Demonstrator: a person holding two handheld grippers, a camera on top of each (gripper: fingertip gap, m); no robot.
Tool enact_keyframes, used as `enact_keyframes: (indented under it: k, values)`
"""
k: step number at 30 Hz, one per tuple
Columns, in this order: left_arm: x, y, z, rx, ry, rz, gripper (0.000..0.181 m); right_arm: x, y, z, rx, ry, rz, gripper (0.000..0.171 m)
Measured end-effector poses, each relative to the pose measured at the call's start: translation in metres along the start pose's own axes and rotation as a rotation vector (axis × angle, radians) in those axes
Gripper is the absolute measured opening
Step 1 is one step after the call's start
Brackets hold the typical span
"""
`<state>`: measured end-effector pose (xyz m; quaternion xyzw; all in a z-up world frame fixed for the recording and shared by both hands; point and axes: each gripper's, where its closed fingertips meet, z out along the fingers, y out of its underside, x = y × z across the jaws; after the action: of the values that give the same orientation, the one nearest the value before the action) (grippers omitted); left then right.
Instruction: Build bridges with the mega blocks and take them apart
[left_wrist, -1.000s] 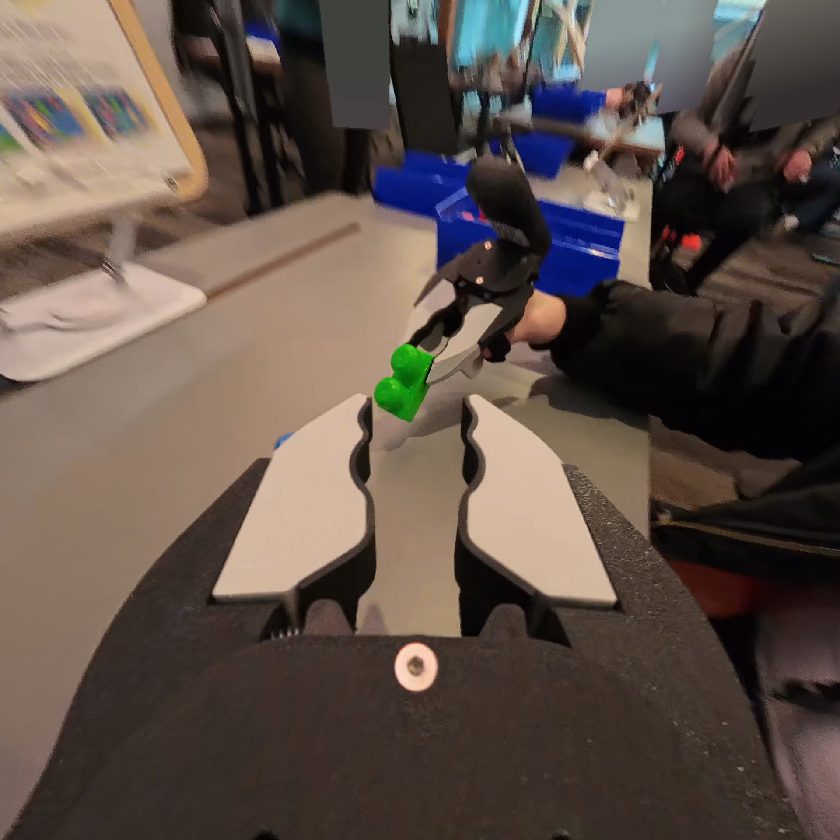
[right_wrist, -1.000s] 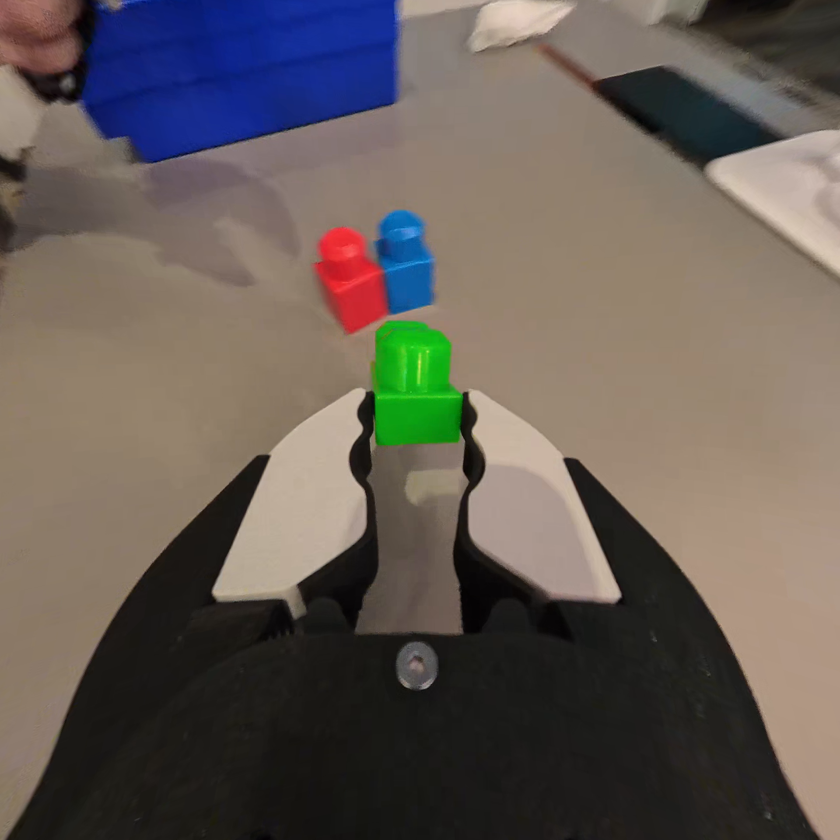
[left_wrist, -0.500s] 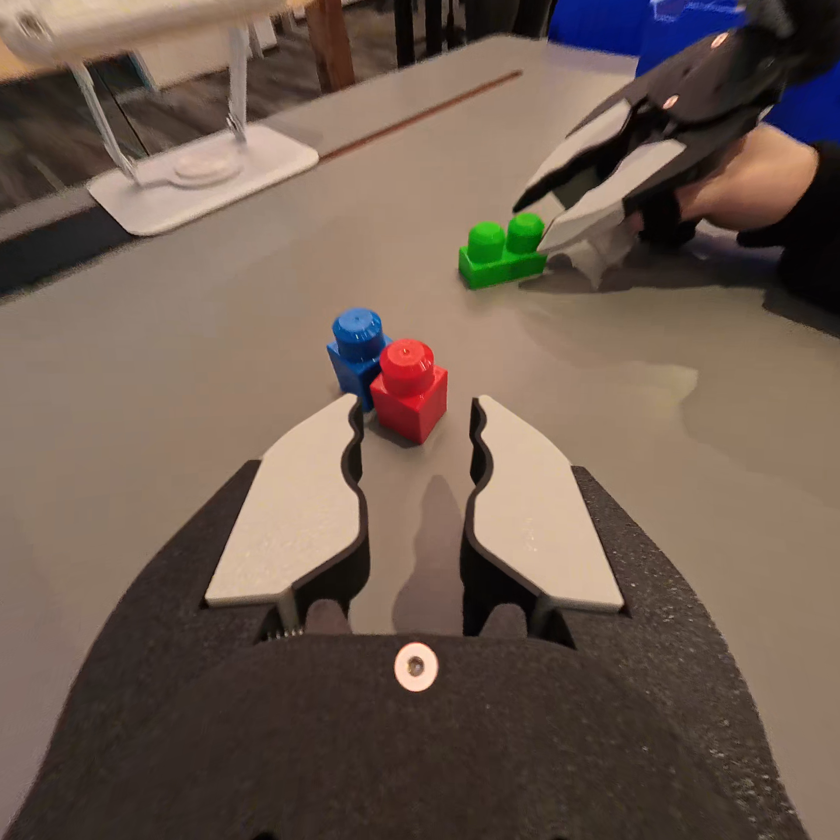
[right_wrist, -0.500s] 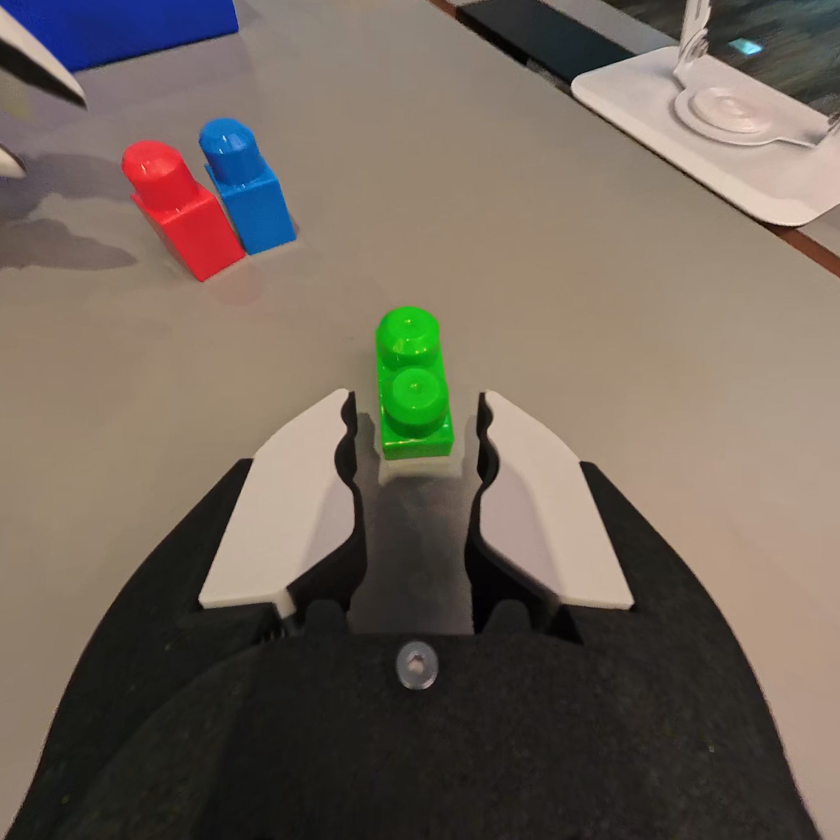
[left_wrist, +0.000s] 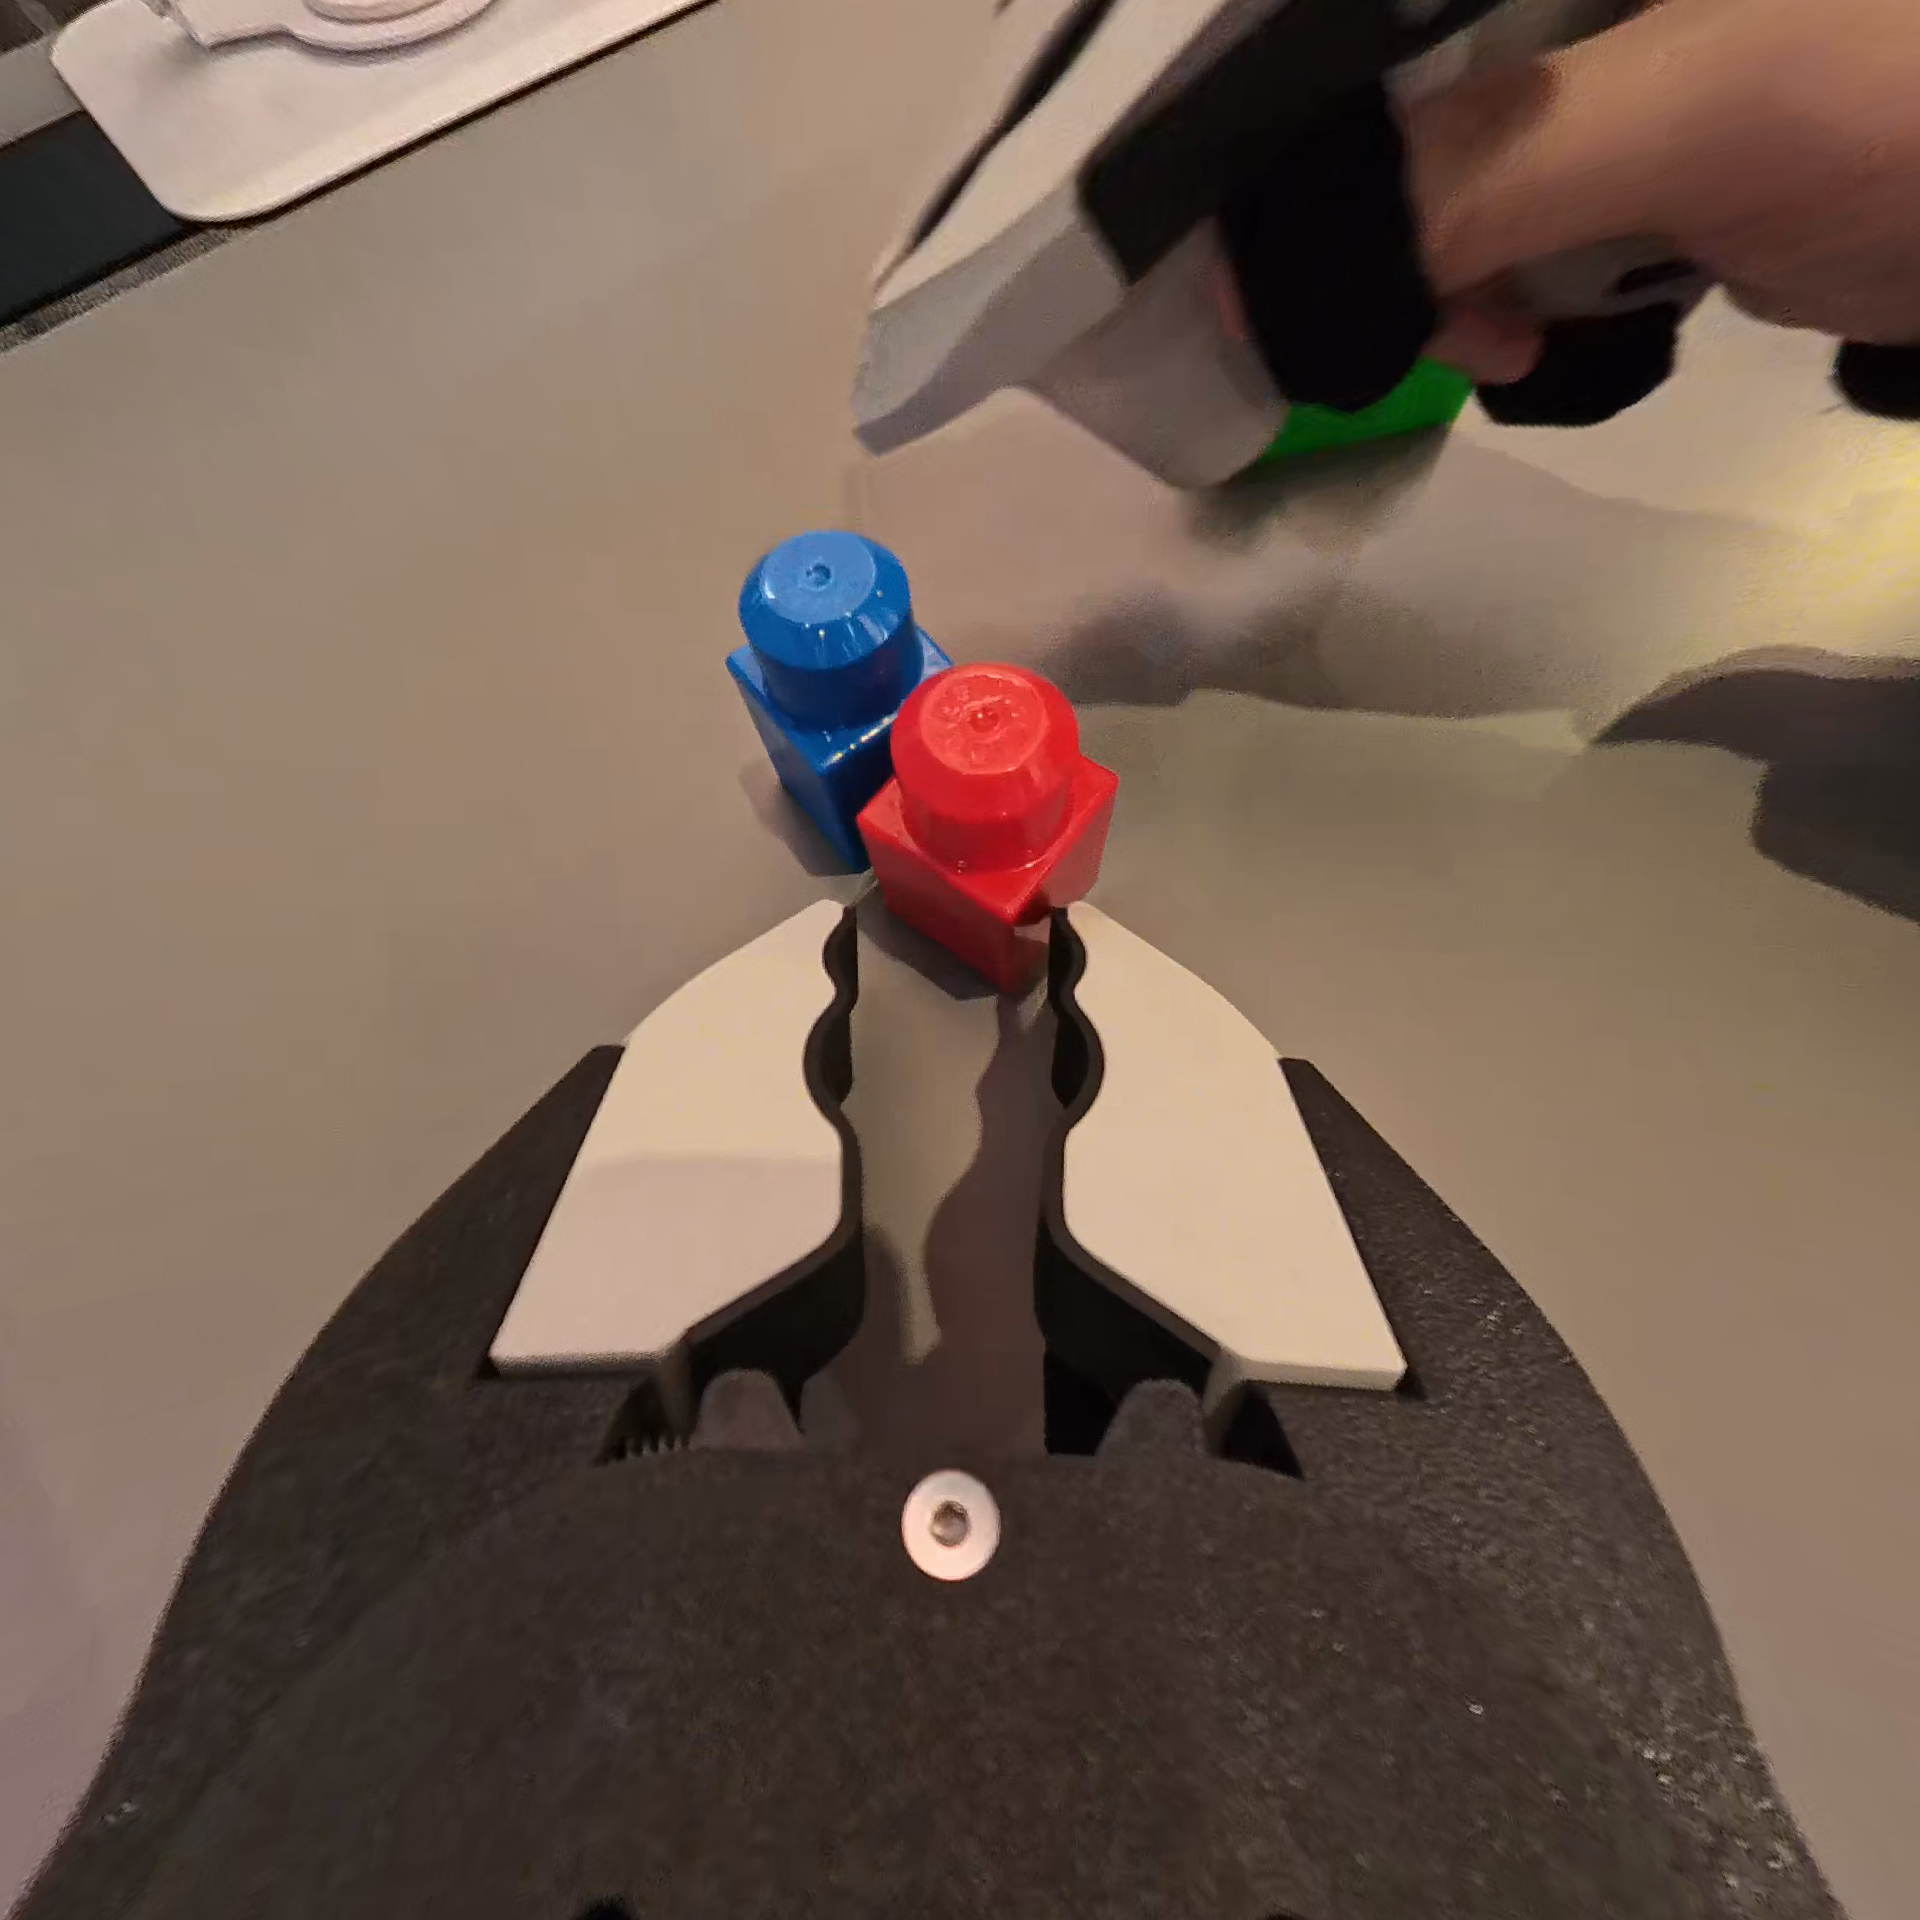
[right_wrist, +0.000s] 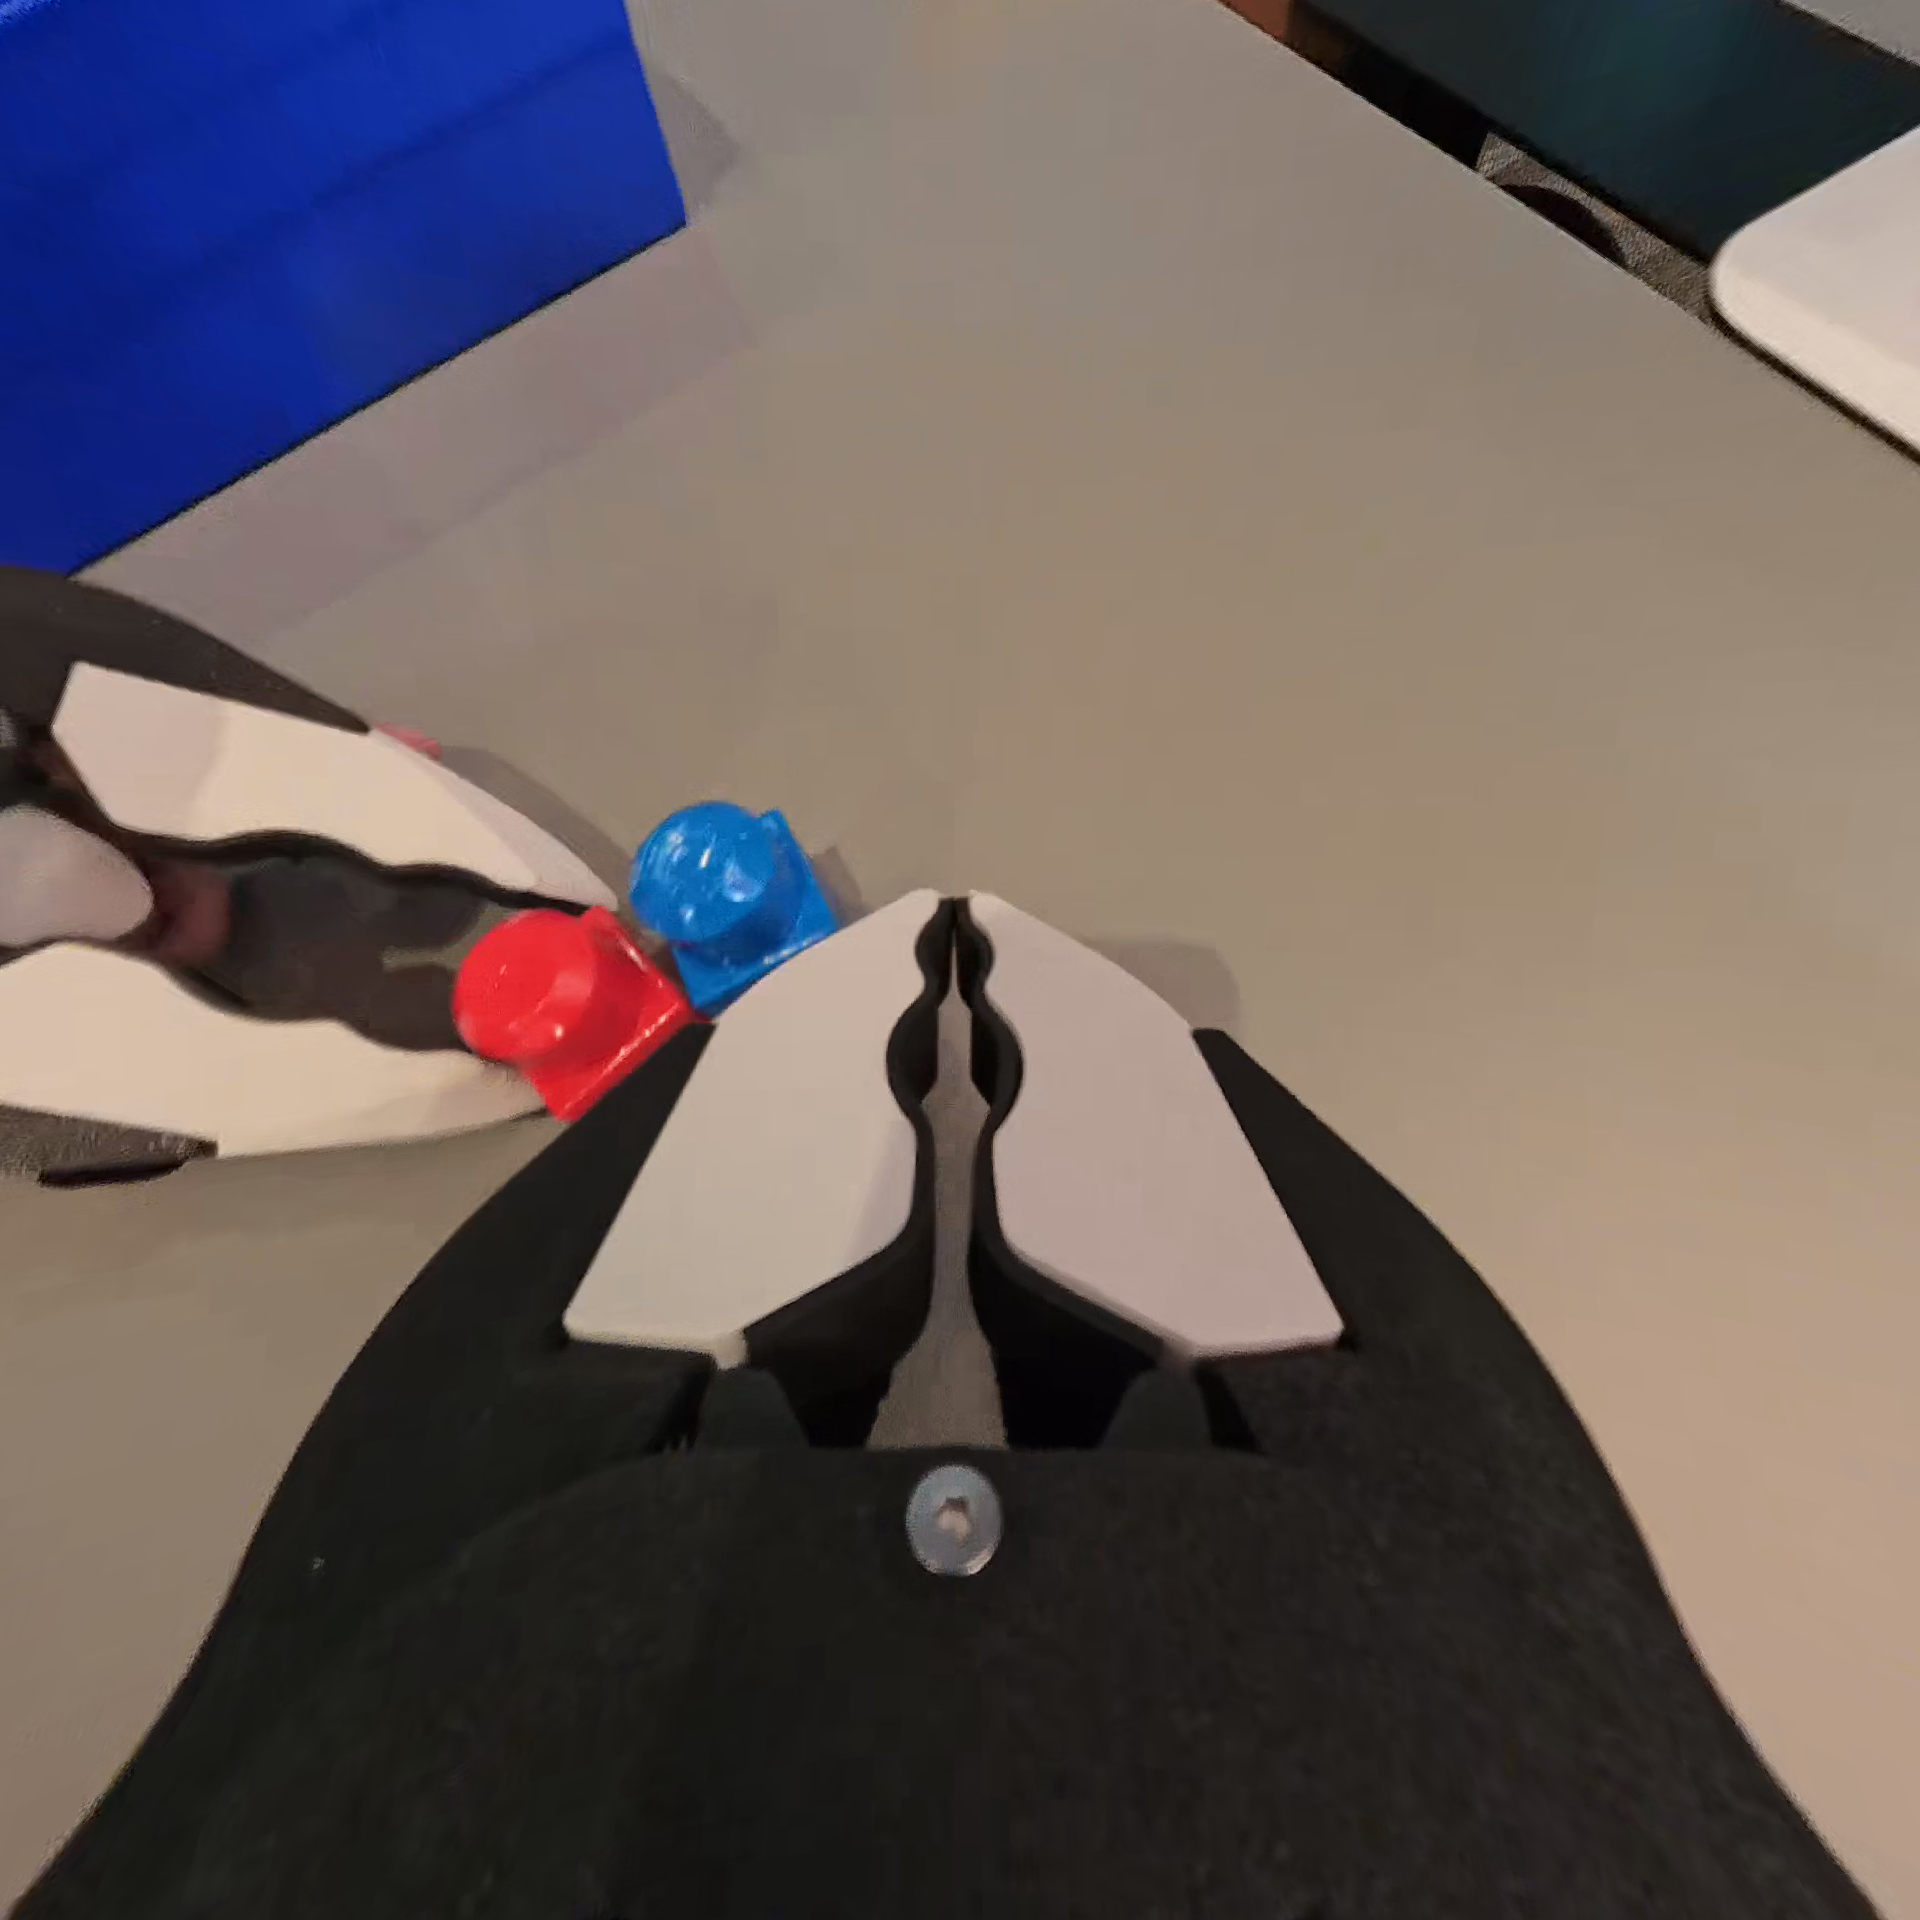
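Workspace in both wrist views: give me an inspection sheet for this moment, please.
Surface: grey table, bare around the blocks.
Job's things: red block and blue block upright, side by side; green block partly hidden behind the right gripper.
Clutter: blue bin; white stand base.
Grippers: left gripper open, fingers flanking the red block; right gripper shut, empty.
Cables: nothing seen.
Surroundings: a hand holding the right gripper.

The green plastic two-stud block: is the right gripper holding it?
No: the right gripper has its jaws shut on nothing, while the green plastic two-stud block lies on the grey table.
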<state>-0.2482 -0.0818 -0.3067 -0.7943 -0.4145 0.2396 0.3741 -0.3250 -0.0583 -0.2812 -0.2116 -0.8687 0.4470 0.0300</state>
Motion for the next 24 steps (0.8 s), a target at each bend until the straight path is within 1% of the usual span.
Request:
enact_keyframes:
  k: [3,6,11,16,18,21,24]
  values:
    - [-0.005,-0.003,0.003,0.007,-0.019,0.016,0.034,0.002,0.002,0.019,-0.039,-0.031,0.011,0.0]
    - [-0.009,-0.005,0.005,0.007,-0.015,0.005,0.034,-0.003,0.007,0.028,-0.073,-0.083,-0.018,0.0]
    - [-0.019,-0.006,0.005,0.022,-0.018,-0.004,0.032,-0.002,0.016,0.031,-0.122,-0.113,-0.034,0.0]
    - [-0.024,-0.009,0.002,0.048,-0.008,-0.028,0.029,0.014,0.001,0.029,-0.072,-0.055,-0.013,0.002]
    - [-0.024,-0.009,0.002,0.048,-0.014,-0.025,0.029,0.015,-0.007,0.03,-0.057,-0.094,0.007,0.001]
    - [-0.024,-0.007,0.003,0.039,-0.022,-0.015,0.029,0.001,-0.007,0.034,-0.081,-0.228,0.067,0.0]
    - [-0.027,-0.007,0.003,0.038,-0.031,-0.021,0.028,0.004,0.007,0.038,-0.147,-0.206,0.049,0.0]
